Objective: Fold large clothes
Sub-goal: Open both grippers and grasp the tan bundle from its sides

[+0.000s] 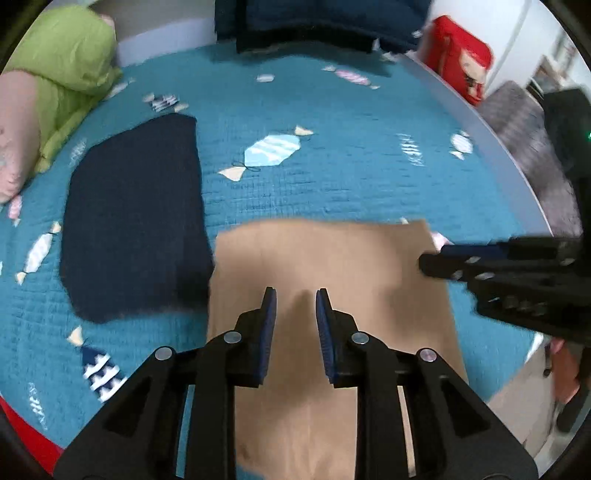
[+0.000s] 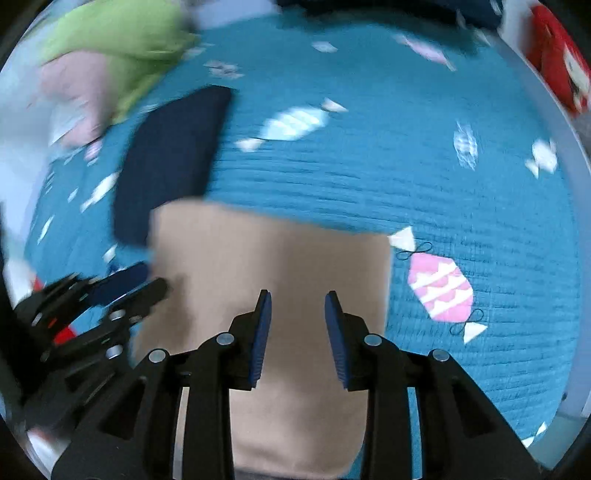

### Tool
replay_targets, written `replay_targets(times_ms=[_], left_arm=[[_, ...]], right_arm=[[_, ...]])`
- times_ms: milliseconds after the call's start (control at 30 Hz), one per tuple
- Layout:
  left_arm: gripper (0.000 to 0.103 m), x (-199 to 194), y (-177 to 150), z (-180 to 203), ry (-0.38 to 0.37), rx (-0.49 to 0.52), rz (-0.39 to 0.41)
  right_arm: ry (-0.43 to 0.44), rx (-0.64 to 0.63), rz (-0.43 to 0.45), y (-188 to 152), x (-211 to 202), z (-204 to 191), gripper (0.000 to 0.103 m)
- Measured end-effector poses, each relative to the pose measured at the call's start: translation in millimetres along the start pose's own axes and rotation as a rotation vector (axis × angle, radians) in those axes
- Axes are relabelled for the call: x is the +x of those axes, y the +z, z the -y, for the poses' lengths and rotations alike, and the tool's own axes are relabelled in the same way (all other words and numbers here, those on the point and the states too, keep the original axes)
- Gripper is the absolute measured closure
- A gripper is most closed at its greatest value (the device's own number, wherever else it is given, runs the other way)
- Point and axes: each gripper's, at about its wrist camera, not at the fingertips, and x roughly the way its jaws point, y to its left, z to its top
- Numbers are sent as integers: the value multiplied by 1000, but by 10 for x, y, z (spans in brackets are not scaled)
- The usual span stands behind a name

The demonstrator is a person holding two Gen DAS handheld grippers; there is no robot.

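A folded tan garment lies flat on the teal bedspread, with a folded navy garment to its left. My left gripper is open and empty above the tan garment's near part. My right gripper is also open and empty above the tan garment. The right gripper shows in the left wrist view at the garment's right edge. The left gripper shows in the right wrist view at its left edge. The navy garment lies beyond.
A green pillow and a pink one lie at the far left. Dark folded clothes are stacked at the bed's far end. A red bag stands past the bed's right edge.
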Motion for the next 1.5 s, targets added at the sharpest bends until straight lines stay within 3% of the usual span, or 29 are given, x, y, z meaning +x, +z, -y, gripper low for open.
replay_targets(times_ms=[33, 67, 100, 133, 200, 333, 400, 467, 500, 533, 600, 633, 700, 800, 933, 1167, 1300, 1500], left_arm=[[81, 237, 42, -21, 0, -23, -76], [81, 493, 38, -91, -2, -74, -142], [82, 639, 30, -129, -20, -110, -159], [82, 777, 0, -165, -27, -122, -155], [82, 662, -40, -98, 1, -96, -115], [80, 355, -29, -129, -14, -72, -81], [71, 227, -50, -145, -52, -98, -81], [33, 86, -71, -192, -60, -115, -77], [31, 1, -105, -207, -21, -106, -55], [31, -90, -165, -228, -6, -92, -43], [19, -180, -239, -261, -27, -76, -44], [14, -216, -287, -313, -64, -88, -45], [14, -216, -350, -403, -104, -99, -51], [13, -83, -459, -579, -92, -99, -110], [13, 119, -611, -808, -141, -143, -173], [13, 397, -757, -1010, -376, -262, -220], [12, 485, -797, -1064, -470, -313, -232], [12, 574, -909, -1177, -692, -399, -231]], right_arm=[[-10, 11, -63, 64, 337, 51, 73], [-31, -5, -66, 52, 395, 117, 74], [-74, -51, -31, 44, 498, 60, 74], [-122, -87, 4, 6, 494, -35, 74], [-171, -116, 38, -46, 386, -158, 74], [-105, -93, 78, -100, 105, 23, 72], [-24, -57, 102, -118, -87, 137, 60], [92, -12, 171, -136, -330, 249, 16], [172, 14, 222, -167, -399, 310, 8], [235, 31, 256, -222, -485, 407, 8], [320, 57, 270, -312, -581, 632, 8], [331, 65, 272, -329, -586, 692, 8], [330, 103, 262, -375, -497, 874, 8], [366, 123, 178, -535, -273, 1078, 8], [465, 170, 84, -753, 69, 1226, 8], [648, 216, 3, -944, 352, 1181, 8], [709, 240, -25, -934, 457, 1130, 8], [814, 253, -40, -847, 523, 1096, 6]])
